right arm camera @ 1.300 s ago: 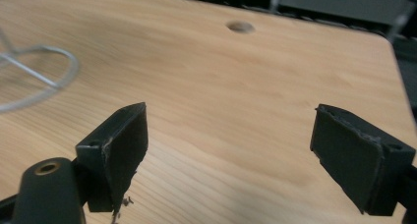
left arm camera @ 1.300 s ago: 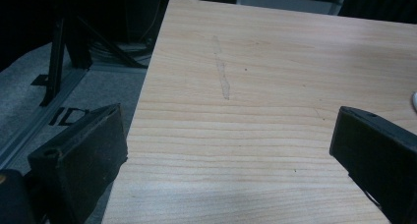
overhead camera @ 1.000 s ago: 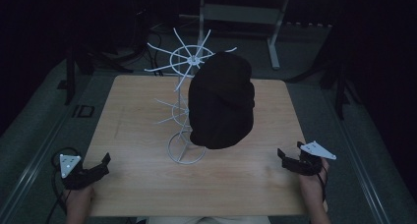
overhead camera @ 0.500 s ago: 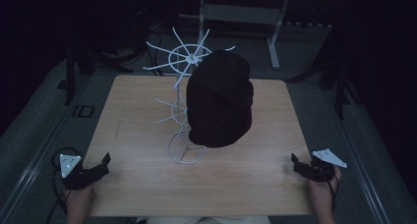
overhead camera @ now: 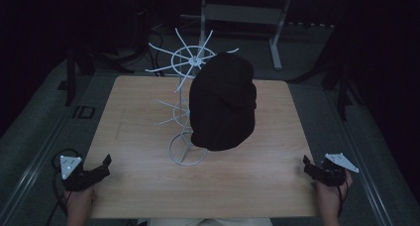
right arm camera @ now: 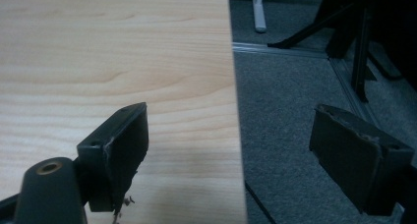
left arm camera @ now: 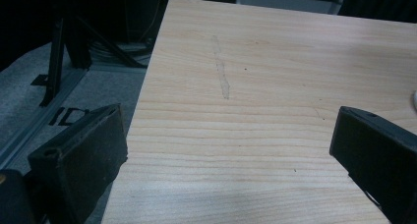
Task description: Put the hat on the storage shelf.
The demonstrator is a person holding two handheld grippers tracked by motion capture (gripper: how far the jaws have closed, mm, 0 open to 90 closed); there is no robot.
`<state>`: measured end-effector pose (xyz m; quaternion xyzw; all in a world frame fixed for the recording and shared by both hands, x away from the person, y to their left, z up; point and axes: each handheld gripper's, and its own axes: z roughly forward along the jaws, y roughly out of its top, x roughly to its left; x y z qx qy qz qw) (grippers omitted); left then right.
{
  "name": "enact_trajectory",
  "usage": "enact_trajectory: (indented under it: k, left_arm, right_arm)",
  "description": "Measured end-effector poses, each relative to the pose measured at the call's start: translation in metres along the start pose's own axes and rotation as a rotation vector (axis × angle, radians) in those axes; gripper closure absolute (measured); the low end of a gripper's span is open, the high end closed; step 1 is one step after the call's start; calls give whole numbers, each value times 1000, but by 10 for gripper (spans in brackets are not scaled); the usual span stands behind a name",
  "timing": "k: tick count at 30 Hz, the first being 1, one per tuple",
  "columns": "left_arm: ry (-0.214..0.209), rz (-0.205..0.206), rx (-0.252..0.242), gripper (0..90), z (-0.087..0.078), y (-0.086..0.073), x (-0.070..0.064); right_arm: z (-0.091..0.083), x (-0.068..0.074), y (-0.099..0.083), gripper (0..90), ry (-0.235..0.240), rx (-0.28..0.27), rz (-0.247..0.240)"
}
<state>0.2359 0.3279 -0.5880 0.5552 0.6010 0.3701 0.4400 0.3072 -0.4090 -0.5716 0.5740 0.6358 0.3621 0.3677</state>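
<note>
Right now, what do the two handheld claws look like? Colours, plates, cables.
Both are black two-jaw units. The left claw carries a grey three-cornered plate with small dark dots on top, and a dark cable loops from it off the table edge. The right claw has the same grey plate. In the gripper views the jaws are flat black blocks, the right ones frayed at the edges. No sleeves visible.

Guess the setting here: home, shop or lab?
Probably a lab or recording room, dimly lit. A bare wooden table stands on grey carpet with dark stands around it, and a white wire rack carries one black hat.
</note>
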Motion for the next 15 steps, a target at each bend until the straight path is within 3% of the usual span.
enact_trajectory:
  k: [4,15]
  left_arm:
    - [-1,-1,-1,14,0,0,0]
    - [-1,-3,-1,14,0,0,0]
  right_arm:
    - [0,-3,0,147,-15,-4,26]
    - [1,-3,1,147,-18,5,26]
